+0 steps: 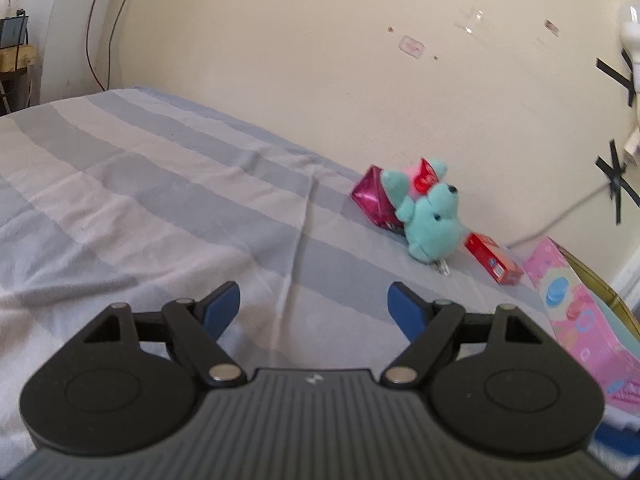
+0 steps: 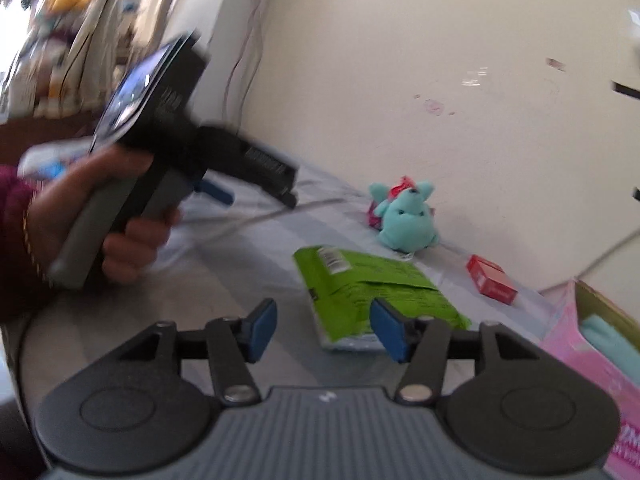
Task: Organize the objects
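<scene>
A teal plush toy (image 1: 434, 222) lies on the striped bed sheet (image 1: 160, 200) by the wall, against a shiny magenta packet (image 1: 370, 196). A small red box (image 1: 493, 258) lies to its right. My left gripper (image 1: 314, 306) is open and empty, well short of them. In the right wrist view the plush (image 2: 406, 222) and the red box (image 2: 491, 279) lie beyond a green packet (image 2: 372, 292). My right gripper (image 2: 324, 328) is open and empty, just before the green packet. The left gripper, held in a hand (image 2: 120, 208), shows at the left, blurred.
A pink patterned box (image 1: 588, 320) stands open at the right edge of the bed, also in the right wrist view (image 2: 592, 360). A cream wall (image 1: 360, 60) runs behind the objects. A white cable (image 1: 560, 220) trails down the wall. Cluttered shelves (image 2: 60, 40) are far left.
</scene>
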Demonstrator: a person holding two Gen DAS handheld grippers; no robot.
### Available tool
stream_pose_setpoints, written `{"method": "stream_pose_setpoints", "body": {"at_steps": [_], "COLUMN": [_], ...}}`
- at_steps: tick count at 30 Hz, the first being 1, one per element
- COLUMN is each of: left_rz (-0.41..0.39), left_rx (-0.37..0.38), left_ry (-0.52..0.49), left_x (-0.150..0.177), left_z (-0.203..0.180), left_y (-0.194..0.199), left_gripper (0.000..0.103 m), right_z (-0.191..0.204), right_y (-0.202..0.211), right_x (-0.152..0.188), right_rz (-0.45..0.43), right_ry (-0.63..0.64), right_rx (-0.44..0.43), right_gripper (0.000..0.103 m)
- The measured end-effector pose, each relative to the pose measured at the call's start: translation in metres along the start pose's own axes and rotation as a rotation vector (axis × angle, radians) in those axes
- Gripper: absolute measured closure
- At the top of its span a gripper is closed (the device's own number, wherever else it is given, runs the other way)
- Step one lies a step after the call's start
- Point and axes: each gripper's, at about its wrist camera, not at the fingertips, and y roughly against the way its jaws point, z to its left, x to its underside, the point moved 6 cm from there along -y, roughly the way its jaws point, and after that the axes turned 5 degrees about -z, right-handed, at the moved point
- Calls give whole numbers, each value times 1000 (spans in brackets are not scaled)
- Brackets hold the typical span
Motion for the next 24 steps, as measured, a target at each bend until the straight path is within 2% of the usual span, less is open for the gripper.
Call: {"method": "stream_pose_setpoints", "body": {"at_steps": [3,5,8,10,13,16,17,18,19,20,22,24], "left_rz": [45,90,131,162,211,251,260,264,264,260,266,271], "left_rx": [47,89,137,183,232,278,290,280,264,257,272,291], "left_ry": [51,59,13,-1,-2,24,32,32,26,22,36,49], "left_x": [9,16,26,31,39,45,46,48,49,50,50,49], "left_z": [1,-6,-27,-43,-61,-71,-73,-73,-73,-71,-64,-57], "left_y": [19,32,48,52,49,41,37,33,30,29,31,34], "left_gripper": [20,20,20,20,20,20,20,22,22,23,30,30], "right_z": [-39,-69,-106,-120,-134,-136,-138,-137,-135,-132,-122,-106], "right_y": [4,-1,-26,-46,-72,-91,-91,-90,-83,-75,-62,-48], "right_x": [-9,-8,-7,-2,8,25,28,32,33,31,27,24], "right_rz": [-31,-31,0,25,72,146,140,138,129,121,115,117], "right_ry": [-162,-290,-466,-558,-620,-703,-751,-789,-808,-801,-790,-754], "right_rx": [16,34,24,4,24,-50,-84,-120,-137,-154,-206,-245], "right_gripper": [34,34,37,38,38,37,37,47,51,59,65,66]}}
